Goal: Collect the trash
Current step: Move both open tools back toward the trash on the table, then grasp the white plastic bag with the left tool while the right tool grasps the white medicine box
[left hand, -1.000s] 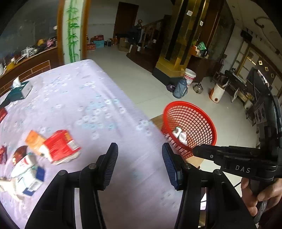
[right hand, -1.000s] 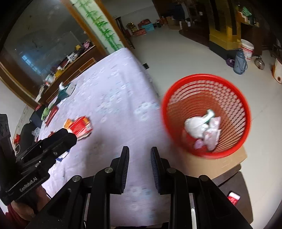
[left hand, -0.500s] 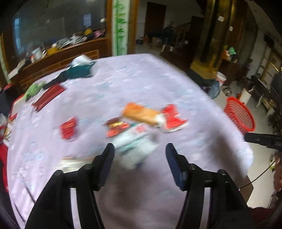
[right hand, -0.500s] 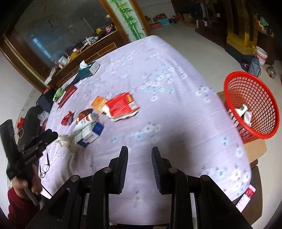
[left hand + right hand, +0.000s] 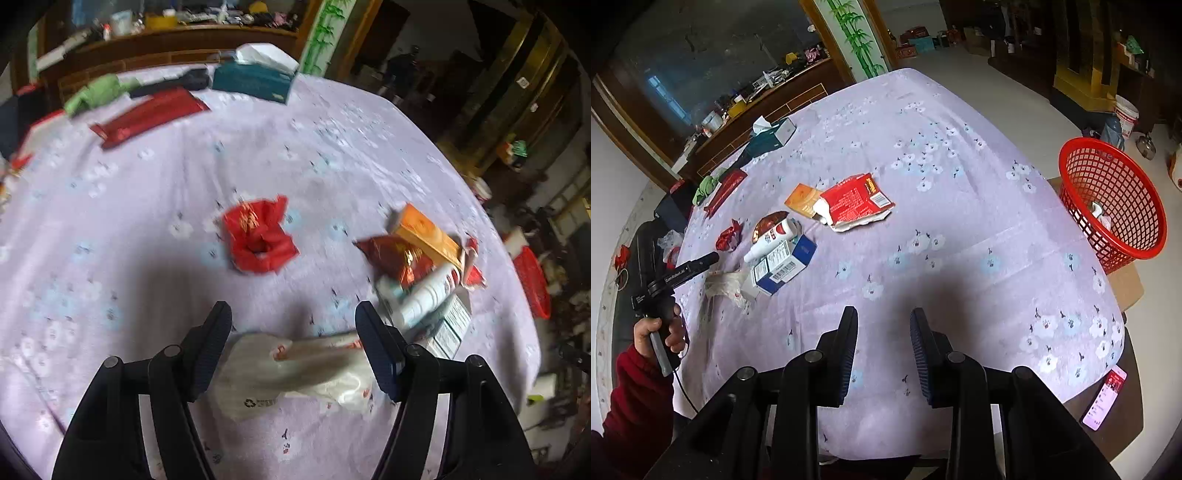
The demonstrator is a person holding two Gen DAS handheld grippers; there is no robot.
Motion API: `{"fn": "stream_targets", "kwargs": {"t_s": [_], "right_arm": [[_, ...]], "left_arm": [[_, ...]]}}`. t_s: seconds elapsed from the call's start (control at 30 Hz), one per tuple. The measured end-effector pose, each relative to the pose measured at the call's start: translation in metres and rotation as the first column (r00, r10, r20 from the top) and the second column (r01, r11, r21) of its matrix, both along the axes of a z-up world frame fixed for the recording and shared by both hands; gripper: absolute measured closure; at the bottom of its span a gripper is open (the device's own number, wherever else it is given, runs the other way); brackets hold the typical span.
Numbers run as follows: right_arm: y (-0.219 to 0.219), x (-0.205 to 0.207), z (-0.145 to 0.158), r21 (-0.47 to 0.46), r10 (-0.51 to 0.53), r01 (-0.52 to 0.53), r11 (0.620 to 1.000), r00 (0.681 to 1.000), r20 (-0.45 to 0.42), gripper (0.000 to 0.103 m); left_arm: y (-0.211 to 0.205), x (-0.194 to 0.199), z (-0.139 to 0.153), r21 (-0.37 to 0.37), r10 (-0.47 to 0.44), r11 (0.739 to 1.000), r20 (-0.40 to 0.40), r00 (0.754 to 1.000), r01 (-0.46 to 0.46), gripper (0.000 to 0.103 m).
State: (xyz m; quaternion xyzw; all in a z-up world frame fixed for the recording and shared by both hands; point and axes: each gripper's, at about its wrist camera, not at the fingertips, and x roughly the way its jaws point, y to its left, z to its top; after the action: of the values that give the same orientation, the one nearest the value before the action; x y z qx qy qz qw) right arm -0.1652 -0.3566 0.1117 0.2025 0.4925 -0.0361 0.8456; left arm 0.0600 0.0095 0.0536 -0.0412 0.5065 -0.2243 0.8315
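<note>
a crumpled white plastic bag [image 5: 295, 373] lies on the lilac flowered tablecloth [image 5: 184, 177] near the table's edge, and the left gripper [image 5: 293, 334] hangs right over it, its jaws spread wide with the bag lying between them, not pinched. just to the right of the bag sits a small heap of rubbish: a white tube [image 5: 424, 295] resting across a blue and white box [image 5: 448, 328], a shiny red-brown wrapper [image 5: 395, 254] and an orange carton [image 5: 424, 230]. a crumpled red wrapper [image 5: 258, 236] lies alone further toward the middle of the table. from the right wrist view a torn red box [image 5: 855, 201] lies beside the orange carton. at the far side are a teal tissue box [image 5: 251, 79], a long red packet [image 5: 147, 116] and a green cloth [image 5: 98, 94].

the right gripper [image 5: 884, 349] is held above bare cloth, well apart from the rubbish, its jaws parted and empty. the red basket [image 5: 1115, 199] stands off the table's right corner on a cardboard box [image 5: 1126, 284], with some pale scraps in it. a hand [image 5: 659, 334] in a dark red sleeve [image 5: 631, 402] grips the left tool's handle. a phone [image 5: 1106, 397] lies low by the table's edge.
</note>
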Motion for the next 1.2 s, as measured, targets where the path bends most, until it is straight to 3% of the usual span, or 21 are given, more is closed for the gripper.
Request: {"fn": "stream_targets", "kwargs": {"t_s": [0.07, 0.17, 0.27, 0.4, 0.47, 0.6, 0.67, 0.73, 0.77, 0.8, 0.87, 1.0, 1.2], "right_arm": [[0.006, -0.001, -0.001, 0.002, 0.007, -0.007, 1.000, 1.000, -0.006, 0.072], [0.013, 0.001, -0.002, 0.003, 0.018, -0.018, 1.000, 1.000, -0.009, 0.072], [0.017, 0.002, -0.002, 0.004, 0.025, -0.025, 1.000, 1.000, -0.004, 0.072], [0.022, 0.007, -0.002, 0.003, 0.037, -0.037, 0.999, 0.999, -0.002, 0.072], [0.026, 0.011, -0.002, 0.007, 0.048, -0.048, 0.999, 0.999, -0.001, 0.072], [0.037, 0.023, -0.003, 0.018, 0.074, -0.074, 0.997, 0.997, 0.000, 0.072], [0.044, 0.032, -0.003, 0.036, 0.090, -0.090, 0.995, 0.996, -0.003, 0.072], [0.051, 0.039, -0.006, 0.044, 0.103, -0.103, 0.994, 0.995, -0.009, 0.071], [0.056, 0.044, -0.007, 0.050, 0.112, -0.111, 0.993, 0.994, -0.016, 0.068], [0.061, 0.048, -0.009, 0.057, 0.119, -0.117, 0.991, 0.993, -0.019, 0.064], [0.072, 0.061, -0.012, 0.080, 0.134, -0.132, 0.988, 0.991, -0.026, 0.057], [0.091, 0.093, -0.025, 0.123, 0.131, -0.122, 0.985, 0.989, -0.065, 0.056], [0.104, 0.139, -0.050, 0.165, 0.009, 0.017, 0.986, 0.988, -0.153, 0.052]], "left_arm": [[-0.001, -0.008, -0.006, -0.033, -0.056, 0.998, -0.042, 0.998, 0.054, 0.035], [-0.007, -0.032, -0.003, -0.005, -0.132, 0.991, -0.039, 0.991, 0.132, 0.035], [-0.013, -0.066, -0.002, -0.024, -0.207, 0.978, -0.067, 0.976, 0.206, 0.034], [-0.029, -0.113, -0.002, 0.035, -0.272, 0.961, -0.037, 0.962, 0.274, 0.034], [-0.036, -0.118, -0.003, 0.059, -0.259, 0.964, -0.016, 0.966, 0.259, 0.034], [-0.048, -0.104, -0.018, 0.107, -0.190, 0.975, -0.051, 0.980, 0.195, 0.035], [-0.056, -0.106, -0.019, 0.146, -0.180, 0.972, -0.024, 0.983, 0.182, 0.044], [-0.061, -0.107, -0.022, 0.199, -0.177, 0.964, -0.009, 0.984, 0.175, 0.062], [-0.061, -0.111, -0.022, 0.210, -0.166, 0.964, 0.008, 0.986, 0.161, 0.062], [-0.059, -0.112, -0.021, 0.202, -0.156, 0.968, 0.019, 0.988, 0.149, 0.069], [-0.051, -0.117, -0.018, 0.179, -0.123, 0.977, 0.027, 0.992, 0.117, 0.069], [-0.036, -0.128, -0.005, 0.151, -0.084, 0.986, 0.078, 0.993, 0.071, 0.069], [-0.020, -0.142, 0.008, 0.145, -0.058, 0.989, 0.114, 0.992, 0.041, 0.069]]}}
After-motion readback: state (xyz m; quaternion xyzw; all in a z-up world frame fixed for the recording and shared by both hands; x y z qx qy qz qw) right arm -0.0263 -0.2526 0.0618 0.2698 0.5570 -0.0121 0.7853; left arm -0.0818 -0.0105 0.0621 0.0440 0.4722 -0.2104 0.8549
